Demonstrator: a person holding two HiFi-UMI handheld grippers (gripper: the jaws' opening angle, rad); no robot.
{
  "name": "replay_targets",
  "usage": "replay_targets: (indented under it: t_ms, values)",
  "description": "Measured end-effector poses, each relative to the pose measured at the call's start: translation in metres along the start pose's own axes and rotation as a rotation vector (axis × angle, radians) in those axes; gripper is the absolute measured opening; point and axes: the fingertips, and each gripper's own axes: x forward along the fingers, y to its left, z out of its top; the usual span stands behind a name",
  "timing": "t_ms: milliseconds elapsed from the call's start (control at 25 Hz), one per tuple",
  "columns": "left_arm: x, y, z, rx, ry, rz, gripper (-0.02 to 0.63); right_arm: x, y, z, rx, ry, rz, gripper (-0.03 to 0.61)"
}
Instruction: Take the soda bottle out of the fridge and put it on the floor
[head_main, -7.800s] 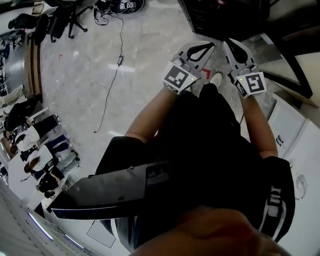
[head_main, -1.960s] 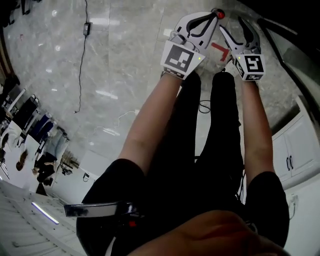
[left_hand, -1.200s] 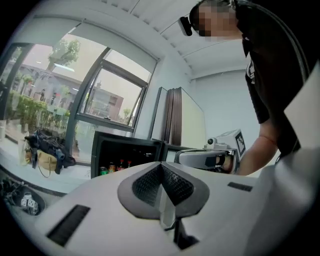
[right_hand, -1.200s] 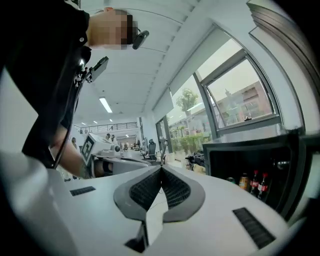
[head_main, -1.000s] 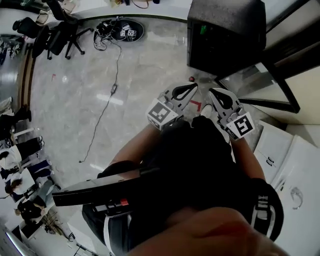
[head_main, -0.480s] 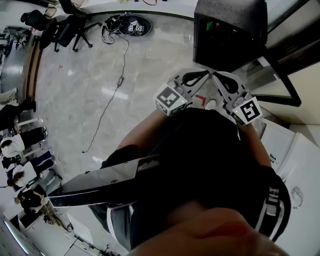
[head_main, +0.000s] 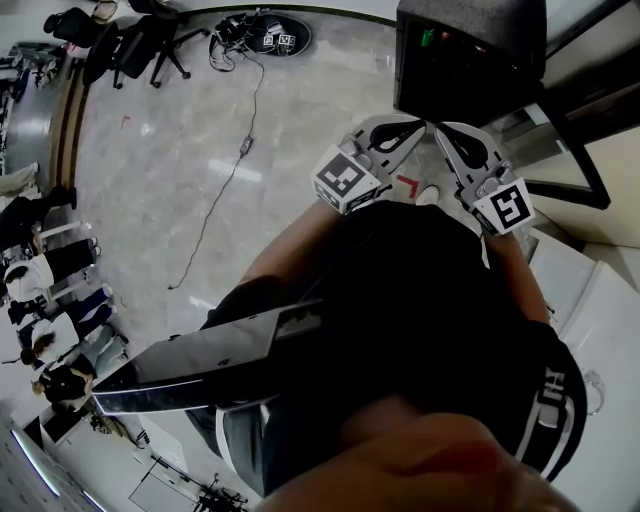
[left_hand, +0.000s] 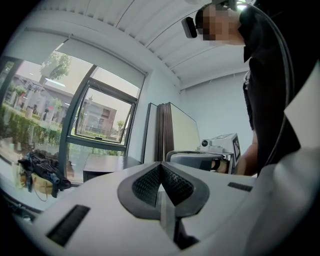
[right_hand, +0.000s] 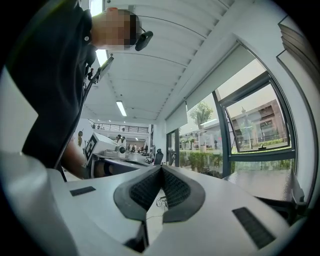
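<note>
Marble floor (head_main: 250, 200) fills most of the head view, and a black fridge (head_main: 470, 60) is seen standing on it at the top right, with a green light showing on it. Both forearms (head_main: 290, 250) are stretched forward side by side over the person's dark clothing (head_main: 420, 300). The grippers are held roughly level, with their tips pointed toward the fridge, near one another but apart.

The left gripper (head_main: 416, 124) is clenched. In its own view the ribbed pads (left_hand: 147, 184) are pressed together at the tip, and nothing is held between them. The right gripper (head_main: 446, 132) is clenched in the same way, with its pads meeting and nothing gripped. A window (right_hand: 255, 125) is seen past them.

A red mark (head_main: 408, 185) lies on the floor just beside the tips. The soda bottle cannot be made out in any view and is possibly hidden behind the grippers.
</note>
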Motion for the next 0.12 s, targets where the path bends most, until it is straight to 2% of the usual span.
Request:
replay_targets:
  t_ms: [120]
  values:
    - [0.0028,0.0055,-0.0045,-0.005,0.013,0.016,-0.002,0.0004,-0.0042,-0.0035,-0.012,0.003,-0.002,0.011]
